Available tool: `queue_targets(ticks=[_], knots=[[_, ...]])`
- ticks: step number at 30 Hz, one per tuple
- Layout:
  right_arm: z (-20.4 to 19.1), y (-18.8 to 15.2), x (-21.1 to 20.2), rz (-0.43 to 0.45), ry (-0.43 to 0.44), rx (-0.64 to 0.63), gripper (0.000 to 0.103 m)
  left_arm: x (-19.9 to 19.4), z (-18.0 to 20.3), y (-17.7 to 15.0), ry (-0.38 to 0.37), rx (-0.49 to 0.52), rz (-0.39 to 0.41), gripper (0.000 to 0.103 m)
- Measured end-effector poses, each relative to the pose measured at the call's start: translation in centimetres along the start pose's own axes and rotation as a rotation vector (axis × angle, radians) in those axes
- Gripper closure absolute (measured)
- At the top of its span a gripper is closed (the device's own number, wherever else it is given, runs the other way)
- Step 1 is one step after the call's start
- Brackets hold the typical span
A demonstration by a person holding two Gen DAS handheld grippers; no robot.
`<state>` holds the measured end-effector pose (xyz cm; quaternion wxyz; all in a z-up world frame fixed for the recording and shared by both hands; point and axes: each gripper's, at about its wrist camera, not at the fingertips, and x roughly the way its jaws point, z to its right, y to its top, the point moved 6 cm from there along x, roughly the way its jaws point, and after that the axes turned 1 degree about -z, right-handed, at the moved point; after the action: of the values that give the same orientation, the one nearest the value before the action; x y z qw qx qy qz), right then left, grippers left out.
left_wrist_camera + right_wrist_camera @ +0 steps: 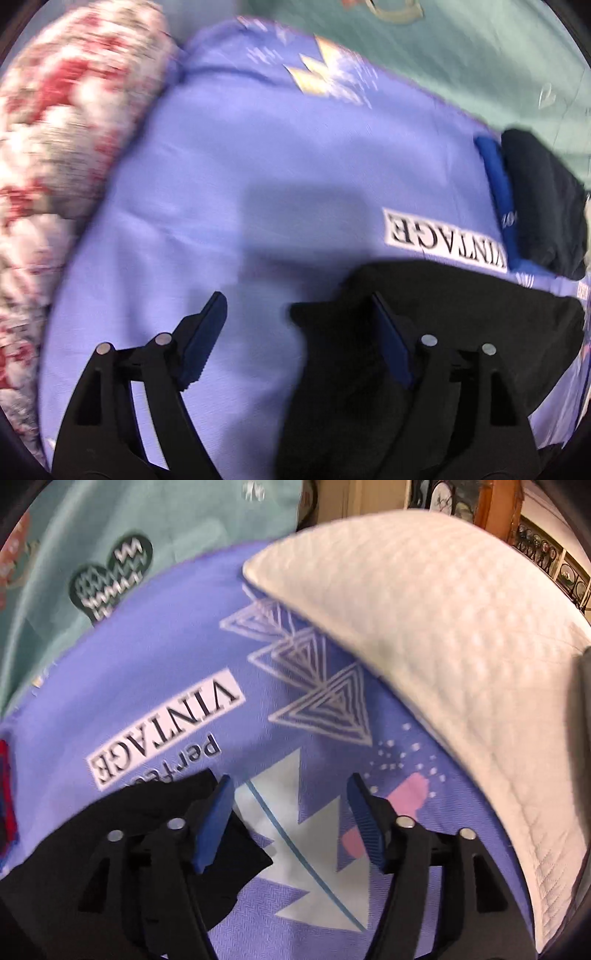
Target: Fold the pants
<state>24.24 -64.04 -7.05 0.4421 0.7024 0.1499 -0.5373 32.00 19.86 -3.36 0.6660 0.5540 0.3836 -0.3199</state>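
The black pants point(424, 332) lie on a purple printed bedsheet point(258, 166). In the left wrist view they fill the lower right, under the right finger of my left gripper point(295, 339), which is open and empty above the cloth's left edge. In the right wrist view the black pants point(122, 834) lie at the lower left, under the left finger of my right gripper point(291, 823), which is open and empty over the sheet point(147, 657). Both views are motion-blurred.
A red-and-white floral pillow point(62, 147) lies left of the sheet. A folded blue garment point(498, 192) and a dark one point(543, 206) sit at the right. A white quilted pillow point(443, 646) borders the right. Teal bedding point(129, 524) lies beyond.
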Motion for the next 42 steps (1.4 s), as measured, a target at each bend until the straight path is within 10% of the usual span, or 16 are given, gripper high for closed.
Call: queue_targets(ticks=[10,18,23,29,33,37,42], knots=[[-1.1,-13.2,-12.8,0.054,0.336,-0.23,0.016,-9.9,5.1,-13.2,-0.079,0.188,-0.009,0.013],[-0.1,-23.8,-17.5,0.042,0.48,-0.228,0.016,-5.8,8.8,-17.2,0.02,0.108,-0.069,0.012],[3.7,-26.9,-19.3,0.096,0.407,-0.267,0.016,-3.9,6.6,-18.8,-0.016,0.026,-0.164,0.071],[11.8,-27.8,-19.8,0.139,0.305,-0.203,0.016,-6.8,1.2,-23.1,-0.079,-0.064,-0.188,0.085],[17.3,-27.8,-19.1,0.138,0.247,-0.115,0.015,-6.7,-0.3,-25.4,-0.127,-0.098,-0.198,0.077],[19.9,-27.8,-17.7,0.084,0.262,-0.032,0.015,-5.9,1.2,-24.6,-0.163,-0.086,-0.178,0.033],[20.0,-29.1,-16.1,-0.011,0.326,-0.004,0.012,-4.7,2.8,-23.5,-0.158,-0.082,-0.156,0.018]])
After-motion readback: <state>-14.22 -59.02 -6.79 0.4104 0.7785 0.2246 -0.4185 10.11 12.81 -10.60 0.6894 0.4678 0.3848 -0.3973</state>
